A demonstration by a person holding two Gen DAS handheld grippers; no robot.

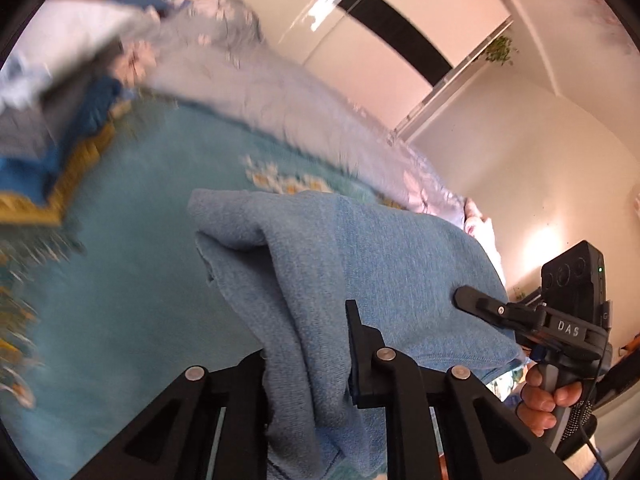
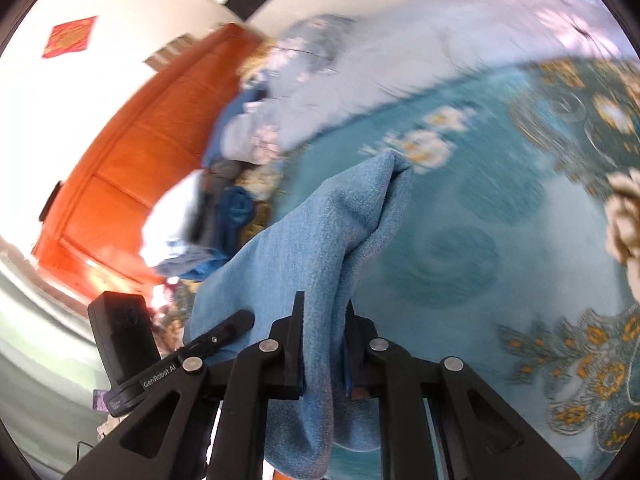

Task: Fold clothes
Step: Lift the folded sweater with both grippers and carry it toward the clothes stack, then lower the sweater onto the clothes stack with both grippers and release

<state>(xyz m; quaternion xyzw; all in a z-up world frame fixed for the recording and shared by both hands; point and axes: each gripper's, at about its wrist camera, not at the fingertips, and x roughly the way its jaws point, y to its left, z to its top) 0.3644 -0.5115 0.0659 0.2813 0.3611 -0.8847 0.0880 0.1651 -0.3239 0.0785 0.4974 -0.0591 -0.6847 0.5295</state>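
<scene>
A light blue knitted cloth [image 1: 380, 240] hangs lifted above the bed, stretched between both grippers. In the left wrist view my left gripper [image 1: 308, 332] is shut on one bunched end of it; the fabric drapes over the left finger and hides it. At the right edge my right gripper [image 1: 466, 294], held by a hand [image 1: 540, 400], pinches the cloth's other end. The right wrist view shows the same cloth [image 2: 320, 232] rising in a fold from my right gripper [image 2: 324, 304], whose fingers are shut on it. My left gripper [image 2: 236, 322] grips the cloth at lower left.
A teal bedspread [image 1: 132, 280] [image 2: 480, 240] with yellow flower patterns lies below. A pile of blue, grey and white clothes [image 1: 60, 100] [image 2: 224, 208] sits by the orange wooden headboard [image 2: 120, 160]. A pale quilt [image 1: 260, 88] [image 2: 380, 60] lies bunched along the far side. A cream item [image 2: 624, 216] is at the right edge.
</scene>
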